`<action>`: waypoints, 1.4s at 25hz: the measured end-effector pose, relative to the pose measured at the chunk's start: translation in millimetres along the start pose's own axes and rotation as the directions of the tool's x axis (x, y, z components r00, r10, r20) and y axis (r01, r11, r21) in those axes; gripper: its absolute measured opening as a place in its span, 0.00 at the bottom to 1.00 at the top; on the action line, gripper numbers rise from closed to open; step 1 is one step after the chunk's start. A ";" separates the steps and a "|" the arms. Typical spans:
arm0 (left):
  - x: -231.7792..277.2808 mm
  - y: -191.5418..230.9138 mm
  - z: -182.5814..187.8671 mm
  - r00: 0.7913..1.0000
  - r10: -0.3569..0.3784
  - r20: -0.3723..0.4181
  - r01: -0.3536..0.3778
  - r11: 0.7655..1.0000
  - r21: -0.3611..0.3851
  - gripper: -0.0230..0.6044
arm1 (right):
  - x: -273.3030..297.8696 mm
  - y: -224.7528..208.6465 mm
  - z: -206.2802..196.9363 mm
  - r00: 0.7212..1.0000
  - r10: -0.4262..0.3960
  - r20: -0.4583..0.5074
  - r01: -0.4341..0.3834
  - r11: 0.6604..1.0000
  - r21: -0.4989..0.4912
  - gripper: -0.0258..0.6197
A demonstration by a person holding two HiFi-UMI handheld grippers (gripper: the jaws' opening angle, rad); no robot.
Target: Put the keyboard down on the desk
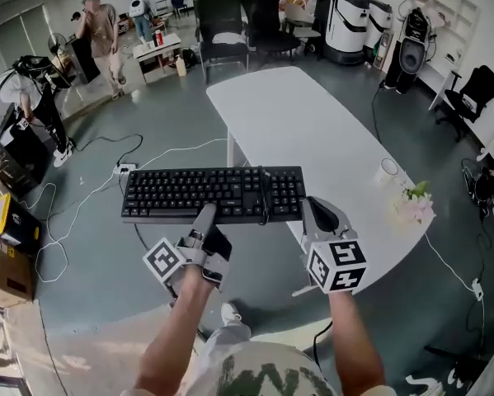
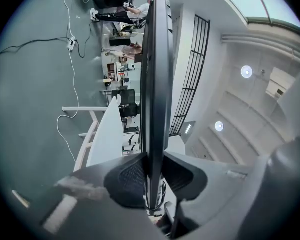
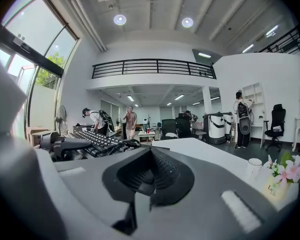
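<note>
A black keyboard (image 1: pixel 214 192) hangs level in the air, its left part over the floor and its right end over the near left edge of the white desk (image 1: pixel 312 130). Its cable is looped across it near the number pad. My left gripper (image 1: pixel 205 214) is shut on the keyboard's near edge. In the left gripper view the keyboard (image 2: pixel 155 84) runs edge-on between the pads of the left gripper (image 2: pixel 151 184). My right gripper (image 1: pixel 319 213) sits just right of the keyboard's end, over the desk. In the right gripper view, the right gripper (image 3: pixel 150 176) is shut with nothing held, and the keyboard (image 3: pixel 92 139) lies to its left.
A white cup (image 1: pixel 388 170) and a small pot of pink flowers (image 1: pixel 413 200) stand near the desk's right edge. White cables and a power strip (image 1: pixel 123 170) lie on the floor at left. Cardboard boxes (image 1: pixel 3 262) are far left; chairs (image 1: pixel 222 31) and people stand beyond the desk.
</note>
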State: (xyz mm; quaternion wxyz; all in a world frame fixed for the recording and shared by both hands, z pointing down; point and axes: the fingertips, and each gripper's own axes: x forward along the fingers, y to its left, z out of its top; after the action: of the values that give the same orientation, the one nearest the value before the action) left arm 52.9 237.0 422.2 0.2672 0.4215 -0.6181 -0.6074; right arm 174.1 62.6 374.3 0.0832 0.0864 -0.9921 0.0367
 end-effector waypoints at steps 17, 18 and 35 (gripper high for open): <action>75.9 32.0 72.8 0.985 -0.023 -0.170 0.010 0.997 -0.073 0.18 | 81.6 10.6 16.7 0.985 -0.172 -0.031 0.172 0.985 0.001 0.04; 79.0 33.5 74.8 0.984 -0.023 -0.176 0.010 0.997 -0.073 0.18 | 84.8 9.9 17.1 0.984 -0.177 -0.031 0.177 0.984 0.002 0.04; 152.8 55.1 83.2 0.963 -0.036 -0.268 0.022 0.998 -0.058 0.18 | 134.8 -29.3 15.5 0.970 -0.242 -0.011 0.242 0.970 0.031 0.04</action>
State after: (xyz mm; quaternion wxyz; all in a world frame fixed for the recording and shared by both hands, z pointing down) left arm -104.6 146.4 438.3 0.3510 0.5016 -0.5532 -0.5649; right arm 46.0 10.1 383.8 0.0895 0.2078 -0.9731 0.0425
